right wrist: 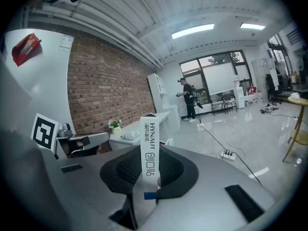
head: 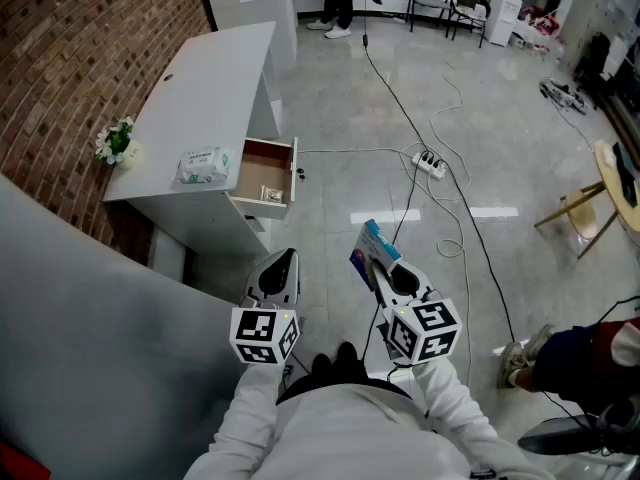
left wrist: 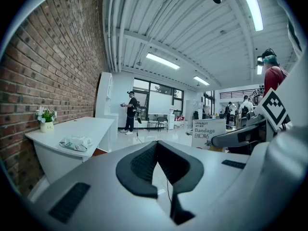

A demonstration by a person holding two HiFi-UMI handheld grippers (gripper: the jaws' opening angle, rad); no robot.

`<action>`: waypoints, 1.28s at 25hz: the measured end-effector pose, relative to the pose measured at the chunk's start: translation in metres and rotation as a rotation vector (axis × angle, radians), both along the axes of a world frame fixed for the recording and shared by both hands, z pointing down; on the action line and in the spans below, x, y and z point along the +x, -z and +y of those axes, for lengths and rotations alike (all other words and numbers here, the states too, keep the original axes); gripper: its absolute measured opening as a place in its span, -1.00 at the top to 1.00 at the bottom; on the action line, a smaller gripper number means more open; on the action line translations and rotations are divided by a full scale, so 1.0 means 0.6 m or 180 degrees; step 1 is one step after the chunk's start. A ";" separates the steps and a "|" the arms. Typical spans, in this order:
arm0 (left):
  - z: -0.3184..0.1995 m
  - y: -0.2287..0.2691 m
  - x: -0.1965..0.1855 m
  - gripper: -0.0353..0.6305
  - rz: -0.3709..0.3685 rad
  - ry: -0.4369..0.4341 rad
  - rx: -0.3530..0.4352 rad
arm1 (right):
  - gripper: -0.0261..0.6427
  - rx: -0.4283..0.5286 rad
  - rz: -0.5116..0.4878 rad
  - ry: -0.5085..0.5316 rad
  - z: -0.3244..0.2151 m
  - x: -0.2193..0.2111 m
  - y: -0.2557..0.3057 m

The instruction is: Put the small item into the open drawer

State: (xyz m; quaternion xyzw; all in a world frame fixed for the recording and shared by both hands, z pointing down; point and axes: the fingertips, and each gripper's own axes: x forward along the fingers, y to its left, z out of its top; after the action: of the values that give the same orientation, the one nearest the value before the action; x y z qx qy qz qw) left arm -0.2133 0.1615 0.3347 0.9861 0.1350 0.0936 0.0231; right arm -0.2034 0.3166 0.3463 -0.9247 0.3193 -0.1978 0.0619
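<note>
My right gripper (head: pixel 380 268) is shut on a small blue-and-white bandage box (head: pixel 368 250), held upright above the floor, a little short of the desk. In the right gripper view the box (right wrist: pixel 149 143) stands on end between the pads of the gripper (right wrist: pixel 150 170). The left gripper view catches the same box (left wrist: pixel 209 133) to its right. The white desk (head: pixel 205 88) has its wooden drawer (head: pixel 262 168) pulled open, with a small item (head: pixel 272 194) lying at its front. My left gripper (head: pixel 276 273) hangs beside the right one, shut (left wrist: pixel 156 146) and empty.
A pack of wipes (head: pixel 203 165) and a small flower pot (head: pixel 115 143) sit on the desk. A power strip (head: pixel 430 164) with long cables lies on the floor. A wooden stool (head: pixel 600 200) stands at right. A person's legs (head: pixel 338 13) show far back; a brick wall (head: pixel 70 58) runs along the left.
</note>
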 end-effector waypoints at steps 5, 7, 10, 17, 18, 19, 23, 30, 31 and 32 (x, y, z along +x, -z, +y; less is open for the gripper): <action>0.013 -0.003 0.005 0.84 0.0011 -0.0019 0.0016 | 0.64 0.0005 0.0013 0.0011 0.006 0.007 -0.005; 0.015 -0.006 0.007 0.84 0.0000 -0.0020 0.0020 | 0.64 0.0026 0.0022 0.0004 0.009 0.010 -0.005; 0.021 -0.006 0.010 0.84 -0.0012 -0.0010 0.0036 | 0.64 0.0052 0.0043 0.0016 0.016 0.016 -0.002; 0.034 -0.006 0.022 0.84 -0.0019 -0.0004 0.0098 | 0.64 0.0052 0.0000 0.0096 0.020 0.029 -0.009; 0.036 -0.006 0.024 0.84 -0.0020 -0.0004 0.0098 | 0.64 0.0050 -0.0009 0.0107 0.020 0.032 -0.010; 0.037 -0.005 0.027 0.84 -0.0022 -0.0008 0.0098 | 0.64 0.0051 -0.0024 0.0113 0.020 0.035 -0.011; 0.041 -0.007 0.042 0.84 -0.0052 -0.0021 0.0122 | 0.64 0.0059 -0.0051 0.0128 0.022 0.049 -0.012; 0.023 -0.017 0.093 0.84 -0.0102 0.0033 0.0110 | 0.64 0.0056 -0.0077 0.0206 0.007 0.093 -0.017; 0.020 -0.019 0.104 0.84 -0.0102 0.0036 0.0104 | 0.63 0.0046 -0.0075 0.0211 0.003 0.103 -0.018; 0.016 -0.022 0.116 0.84 -0.0106 0.0038 0.0100 | 0.63 0.0030 -0.0072 0.0215 0.000 0.113 -0.019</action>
State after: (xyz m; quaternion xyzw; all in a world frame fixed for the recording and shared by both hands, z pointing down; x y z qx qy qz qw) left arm -0.1439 0.1712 0.3480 0.9855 0.1272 0.1120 0.0104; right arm -0.1354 0.3163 0.3577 -0.9108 0.3505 -0.2088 0.0632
